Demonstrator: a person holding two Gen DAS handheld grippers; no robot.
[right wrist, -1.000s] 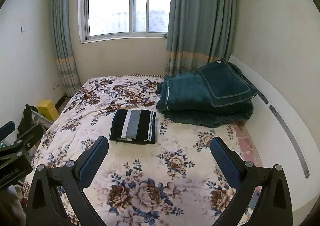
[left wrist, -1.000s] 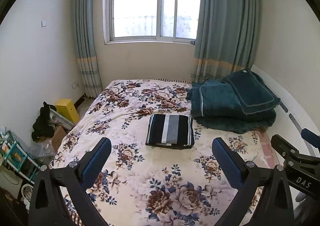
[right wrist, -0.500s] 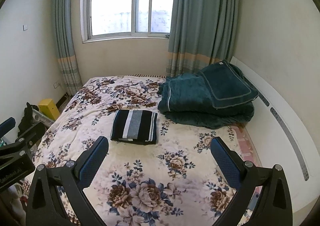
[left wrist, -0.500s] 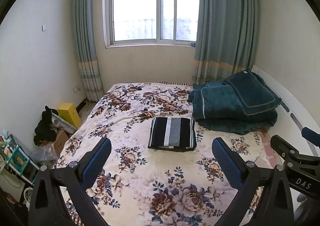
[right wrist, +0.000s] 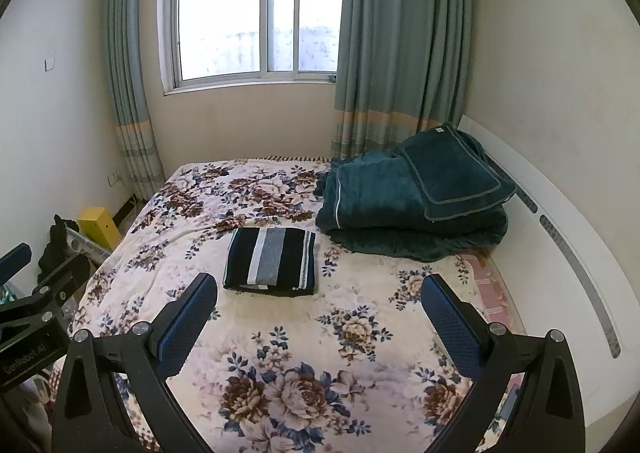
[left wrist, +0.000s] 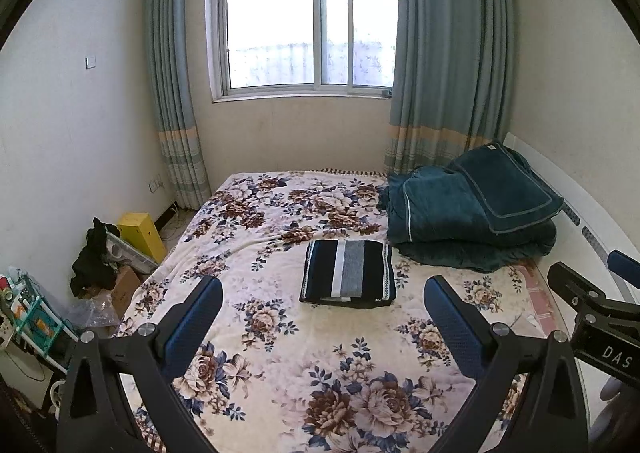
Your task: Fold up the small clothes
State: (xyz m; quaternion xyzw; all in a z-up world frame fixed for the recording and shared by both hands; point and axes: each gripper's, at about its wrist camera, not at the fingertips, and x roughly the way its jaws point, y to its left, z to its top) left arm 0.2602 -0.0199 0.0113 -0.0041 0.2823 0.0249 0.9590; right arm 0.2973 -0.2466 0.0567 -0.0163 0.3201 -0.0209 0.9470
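Left wrist view: left claw apart | right claw apart | folded garment mid-bed, bare floral blanket before it

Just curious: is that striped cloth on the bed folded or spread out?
Folded. The striped cloth lies as a neat, thick rectangle on the floral bedspread, stacked layers showing at its near edge.

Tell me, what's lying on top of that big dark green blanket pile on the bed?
A flat, matching green pillow with pale piping lies tilted on the folded green blanket pile. Whatever sits beneath the pile is covered; only the floral bedspread shows around it.
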